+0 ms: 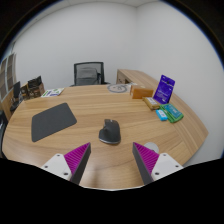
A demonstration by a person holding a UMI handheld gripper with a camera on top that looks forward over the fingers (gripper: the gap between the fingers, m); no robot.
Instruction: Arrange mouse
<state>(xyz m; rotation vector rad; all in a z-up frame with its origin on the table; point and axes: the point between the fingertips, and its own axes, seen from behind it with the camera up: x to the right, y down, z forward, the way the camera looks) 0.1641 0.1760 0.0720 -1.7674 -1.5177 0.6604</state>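
Observation:
A dark grey mouse [109,131] lies on the wooden table [100,105], just ahead of my fingers and roughly midway between them. A dark grey mouse pad [53,121] lies flat on the table to the left of the mouse, apart from it. My gripper [112,160] is open and holds nothing; the magenta pads [76,157] stand wide apart with bare table between them. The mouse is not between the fingers.
A black office chair [89,73] stands behind the table. A purple box [165,87], a tan box [153,101] and green books [170,113] sit at the right. A round grey object [119,88] and papers [52,92] lie at the back.

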